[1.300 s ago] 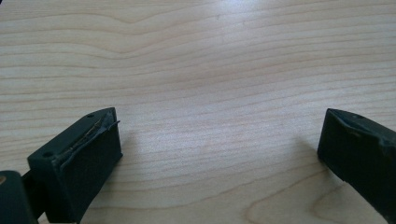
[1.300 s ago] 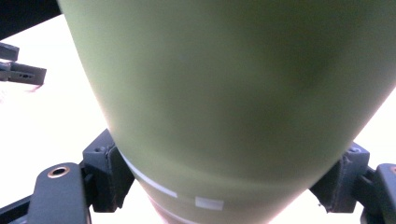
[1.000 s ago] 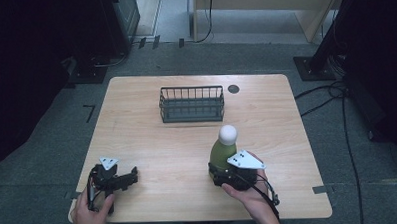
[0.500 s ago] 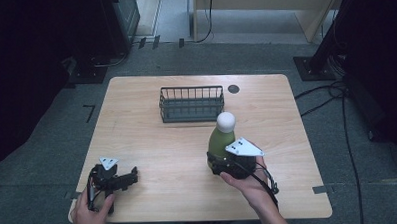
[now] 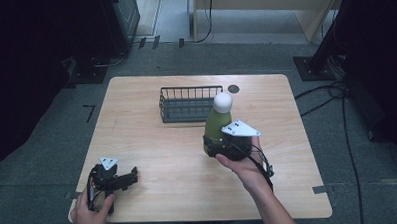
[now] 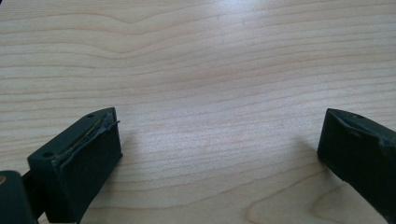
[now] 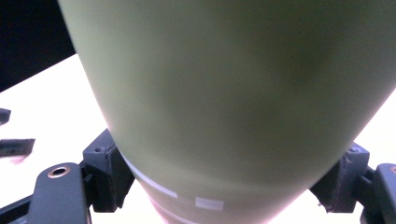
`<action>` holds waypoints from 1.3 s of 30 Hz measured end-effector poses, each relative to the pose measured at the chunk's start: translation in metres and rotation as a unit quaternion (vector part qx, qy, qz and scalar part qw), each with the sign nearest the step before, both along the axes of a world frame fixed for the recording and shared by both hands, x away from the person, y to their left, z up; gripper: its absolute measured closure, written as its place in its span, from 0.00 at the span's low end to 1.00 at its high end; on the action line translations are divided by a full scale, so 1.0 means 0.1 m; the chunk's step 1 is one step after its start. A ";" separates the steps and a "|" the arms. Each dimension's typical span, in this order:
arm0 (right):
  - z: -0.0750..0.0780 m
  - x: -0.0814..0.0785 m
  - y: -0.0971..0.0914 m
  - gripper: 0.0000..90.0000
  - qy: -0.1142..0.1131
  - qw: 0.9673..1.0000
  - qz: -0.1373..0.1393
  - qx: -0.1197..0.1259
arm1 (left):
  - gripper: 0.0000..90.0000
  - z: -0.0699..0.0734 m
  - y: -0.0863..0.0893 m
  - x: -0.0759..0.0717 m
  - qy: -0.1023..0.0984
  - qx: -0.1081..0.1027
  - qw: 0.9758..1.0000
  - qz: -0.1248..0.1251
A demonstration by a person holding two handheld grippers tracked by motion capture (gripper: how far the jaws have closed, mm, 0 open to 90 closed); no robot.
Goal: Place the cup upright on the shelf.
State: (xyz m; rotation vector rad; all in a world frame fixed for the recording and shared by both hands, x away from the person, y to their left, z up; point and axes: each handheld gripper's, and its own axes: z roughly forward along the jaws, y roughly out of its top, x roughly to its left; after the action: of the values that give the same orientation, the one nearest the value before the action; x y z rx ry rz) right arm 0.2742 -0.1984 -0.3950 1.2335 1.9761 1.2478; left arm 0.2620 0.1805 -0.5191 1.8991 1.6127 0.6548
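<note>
An olive-green bottle with a round white cap stands upright in my right gripper, which is shut on its lower body. It hangs above the table, just in front of the black wire basket. In the right gripper view the green bottle bulges between the two black pads, which press on both its sides. My left gripper rests at the table's near left corner, held by a hand. Its jaws stand wide open over bare wood in the left gripper view, left gripper, with nothing between them.
The light wooden table has a dark round hole near its far edge, right of the basket. Dark equipment and cables stand on the grey floor around the table.
My right gripper has lifted the bottle and carried it away from the near edge toward the basket. The left gripper has stayed where it was.
</note>
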 end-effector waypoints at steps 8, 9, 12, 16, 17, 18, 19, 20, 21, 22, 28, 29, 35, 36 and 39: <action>0.16 0.20 0.03 0.23 -0.002 1.000 -0.006 0.003 | 0.00 0.00 0.00 0.00 -0.001 0.000 1.000 0.000; 0.21 0.27 0.03 0.23 -0.003 1.000 -0.008 0.005 | 0.00 0.00 0.00 0.00 0.000 0.000 1.000 0.000; 0.28 0.37 0.03 0.23 -0.006 1.000 -0.012 0.005 | 0.00 0.00 0.00 0.00 0.001 0.001 1.000 0.000; 0.38 0.51 0.05 0.23 -0.009 1.000 -0.018 0.002 | 0.00 0.00 0.00 0.00 0.001 0.000 1.000 0.000; 0.40 0.54 0.06 0.23 -0.011 1.000 -0.018 0.001 | 0.00 0.00 0.00 0.00 0.001 0.000 1.000 0.000; 0.40 0.54 0.06 0.23 -0.011 1.000 -0.018 0.001 | 0.00 0.00 0.00 0.00 0.000 0.000 1.000 0.000; 0.45 0.60 0.07 0.23 -0.013 1.000 -0.021 0.002 | 0.00 0.00 0.00 0.00 0.000 0.000 1.000 0.000; 0.47 0.64 0.07 0.23 -0.013 1.000 -0.022 0.004 | 0.00 0.00 0.00 0.00 0.000 0.000 1.000 0.000; 0.47 0.64 0.07 0.23 -0.013 1.000 -0.022 0.004 | 0.00 0.00 0.00 0.00 0.000 0.000 1.000 0.000; 0.50 0.71 0.08 0.23 -0.014 1.000 -0.024 0.003 | 0.00 0.00 0.00 0.00 0.000 0.000 1.000 0.000; 0.55 0.88 0.10 0.23 -0.012 0.999 -0.032 0.000 | 0.00 0.00 0.00 0.00 0.000 0.000 1.000 0.000; 0.57 0.95 0.09 0.23 -0.010 0.999 -0.038 0.001 | 0.00 0.00 0.00 0.00 0.000 0.000 1.000 0.000; 0.59 1.17 0.08 0.23 -0.005 0.999 -0.053 0.001 | 0.00 0.00 0.00 0.00 0.000 0.000 1.000 0.000; 0.59 1.17 0.08 0.23 -0.005 0.999 -0.053 0.001 | 0.00 0.00 0.00 0.00 0.000 0.000 1.000 0.000; 0.60 1.30 0.09 0.23 -0.005 0.998 -0.060 0.002 | 0.00 0.00 0.00 0.00 0.000 0.000 1.000 0.000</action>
State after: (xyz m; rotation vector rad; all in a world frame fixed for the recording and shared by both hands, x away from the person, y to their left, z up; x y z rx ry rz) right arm 0.4041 -0.1895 -0.3347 1.3244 1.8631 1.1964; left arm 0.2620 0.1805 -0.5191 1.8991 1.6127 0.6555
